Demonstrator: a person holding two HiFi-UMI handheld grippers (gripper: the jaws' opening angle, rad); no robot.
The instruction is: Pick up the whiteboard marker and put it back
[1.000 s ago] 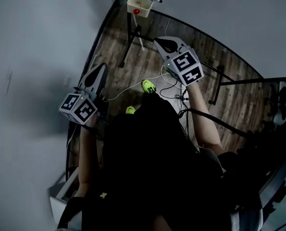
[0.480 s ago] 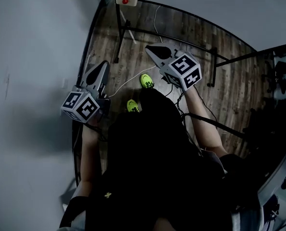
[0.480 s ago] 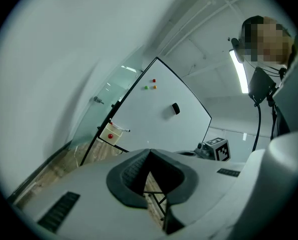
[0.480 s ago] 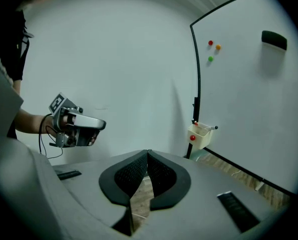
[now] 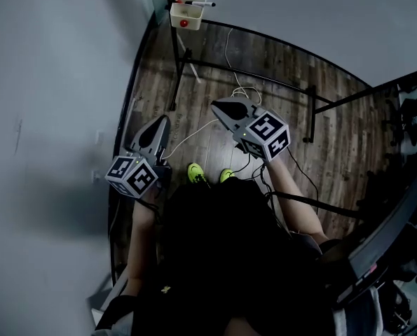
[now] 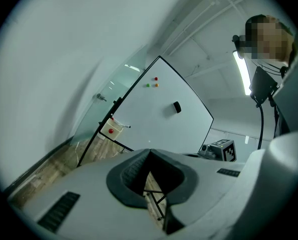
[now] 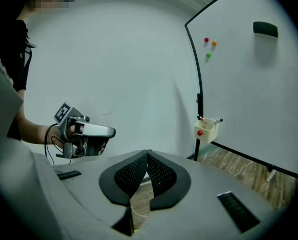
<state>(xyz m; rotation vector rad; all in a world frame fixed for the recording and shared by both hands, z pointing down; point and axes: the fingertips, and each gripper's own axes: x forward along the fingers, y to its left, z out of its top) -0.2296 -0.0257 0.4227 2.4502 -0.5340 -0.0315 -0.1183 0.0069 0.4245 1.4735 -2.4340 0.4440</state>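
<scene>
A whiteboard marker (image 5: 198, 3) lies across the top of a small cream box (image 5: 186, 14) with a red dot, hung on the whiteboard stand's frame. The marker (image 7: 214, 120) and box (image 7: 205, 129) also show in the right gripper view, well ahead of my right gripper (image 7: 147, 154). My left gripper (image 6: 149, 152) sees the box (image 6: 110, 129) far off at the whiteboard (image 6: 161, 116) edge. Both grippers are shut with nothing between the pads. In the head view my left gripper (image 5: 162, 120) and right gripper (image 5: 216, 106) hover over the wood floor, well short of the box.
The whiteboard (image 7: 254, 94) carries a black eraser (image 7: 265, 29) and three small magnets (image 7: 209, 46). Black stand legs (image 5: 264, 79) and a white cable (image 5: 194, 131) cross the wood floor. A grey wall (image 5: 54, 82) runs along the left. My left gripper (image 7: 86, 133) appears in the right gripper view.
In the head view my right gripper has come lower and leftward and rolled. The left gripper has drifted lower and to the right. The person's feet have shifted on the floor.
</scene>
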